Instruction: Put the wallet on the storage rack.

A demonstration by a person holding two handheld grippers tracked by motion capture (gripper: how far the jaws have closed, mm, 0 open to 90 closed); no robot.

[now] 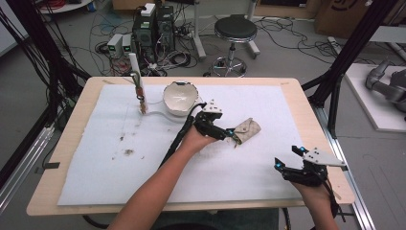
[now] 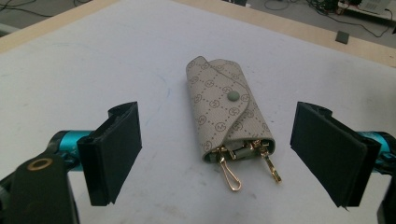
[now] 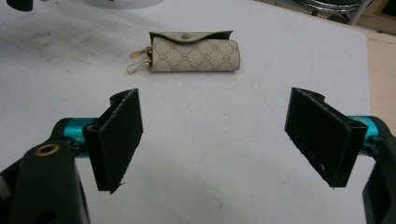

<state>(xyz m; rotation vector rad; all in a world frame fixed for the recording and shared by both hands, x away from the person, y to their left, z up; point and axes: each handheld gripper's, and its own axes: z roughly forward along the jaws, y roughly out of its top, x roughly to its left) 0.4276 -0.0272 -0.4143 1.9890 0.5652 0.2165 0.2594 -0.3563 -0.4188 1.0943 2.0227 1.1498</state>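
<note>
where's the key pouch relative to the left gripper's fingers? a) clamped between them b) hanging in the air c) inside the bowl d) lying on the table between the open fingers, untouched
d: the key pouch lies flat on the white table cover, and the left gripper has its fingers spread wide on either side, clear of it.

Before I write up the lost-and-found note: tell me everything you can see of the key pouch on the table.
The key pouch is small and beige, printed with a repeating round monogram in a diamond grid, of leather-like material. Its pointed flap is snapped shut with a dull green button. Gold clips stick out of one open end. It lies flat on the white sheet near the table's middle. The left gripper has open jaws on either side of it, not touching.
</note>
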